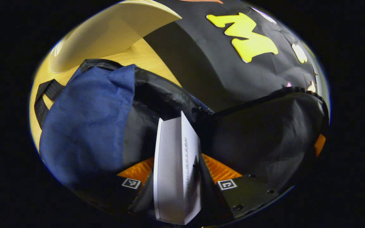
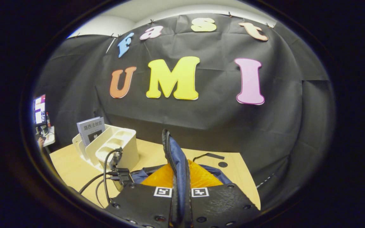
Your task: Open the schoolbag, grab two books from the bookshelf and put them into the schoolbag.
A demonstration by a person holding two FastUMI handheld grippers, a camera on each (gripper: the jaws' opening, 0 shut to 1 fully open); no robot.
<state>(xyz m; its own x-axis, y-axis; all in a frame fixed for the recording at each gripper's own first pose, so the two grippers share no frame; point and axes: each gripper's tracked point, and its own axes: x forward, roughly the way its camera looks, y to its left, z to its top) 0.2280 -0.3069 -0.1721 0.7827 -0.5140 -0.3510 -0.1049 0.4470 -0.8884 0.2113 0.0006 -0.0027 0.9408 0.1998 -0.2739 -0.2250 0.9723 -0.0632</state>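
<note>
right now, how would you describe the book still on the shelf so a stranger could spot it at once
Start at the wooden table in front of the black cloth wall. On its far left stands a cream plastic bookshelf with several slots. The book stands upright in the back slot, grey-blue cover facing out, and no other book stands in the slots in front of it.

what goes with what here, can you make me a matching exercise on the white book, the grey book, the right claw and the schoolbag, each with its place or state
Things:
1. white book
2. grey book
3. right claw
4. schoolbag

Places or states:
a. standing in the white bookshelf
b. shut on the schoolbag's edge
c. held between the left claw fingers, over the bag's mouth
d. open, dark lining showing

Pairs: 1-c, 2-a, 3-b, 4-d
</note>
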